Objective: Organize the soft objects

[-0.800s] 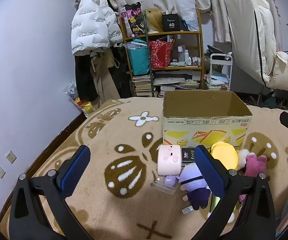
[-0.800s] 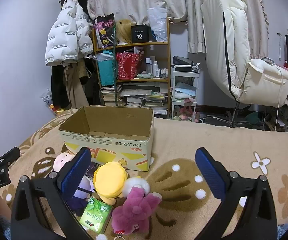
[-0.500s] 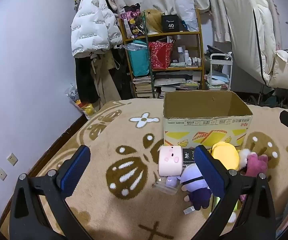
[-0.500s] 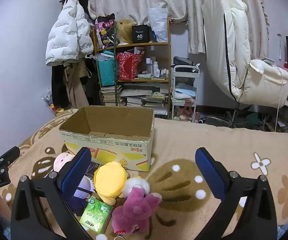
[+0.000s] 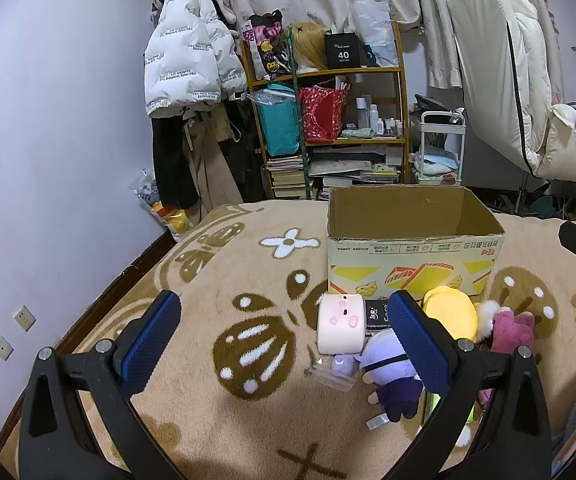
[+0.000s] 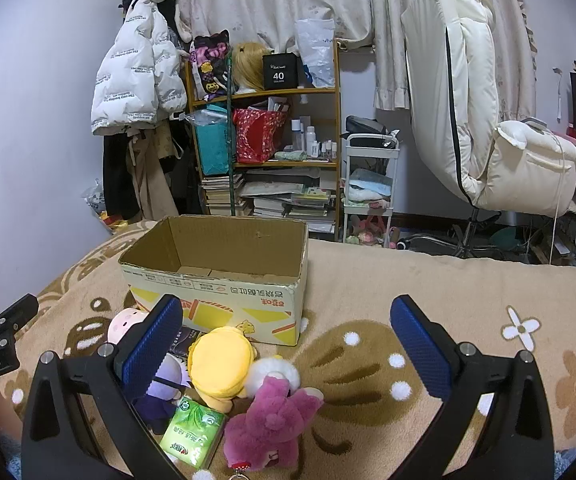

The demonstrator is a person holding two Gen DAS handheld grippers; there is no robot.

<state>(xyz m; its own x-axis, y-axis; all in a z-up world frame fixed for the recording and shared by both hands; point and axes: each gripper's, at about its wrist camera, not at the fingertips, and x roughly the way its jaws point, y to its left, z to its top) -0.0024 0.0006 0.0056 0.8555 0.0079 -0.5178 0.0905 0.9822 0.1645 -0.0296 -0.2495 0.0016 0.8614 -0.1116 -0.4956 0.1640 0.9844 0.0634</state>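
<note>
Both claws are spread wide and hold nothing: the left claw (image 5: 284,334) hangs over the bare blanket (image 5: 216,280) to the left of the toys, and the right claw (image 6: 288,340) hangs over the toys and the blanket to their right. The soft toys lie in a tight heap on the blanket, right against the front wall of the open box (image 6: 224,292), which looks empty. In the heap are a pink roll pillow (image 5: 340,323), a yellow toy (image 6: 220,362), a purple doll (image 5: 391,376), a fluffy pink bear (image 6: 268,430) and a green pack of tissues (image 6: 192,432). Here is what I think could go wrong. The toys touch and lie partly on each other, so a claw that comes down wide could pinch two at once, or drag a neighbor along and drop it halfway. The pink bear has a small tag or ring at its bottom end (it is partly cut off by the picture edge), and that could snag. The box is light cardboard, so a push from a claw could slide it back on the blanket. A floppy toy pinched by an ear or leg could slip out above the box rim. The two claws are close, so they could bump if both go for the heap.
</note>
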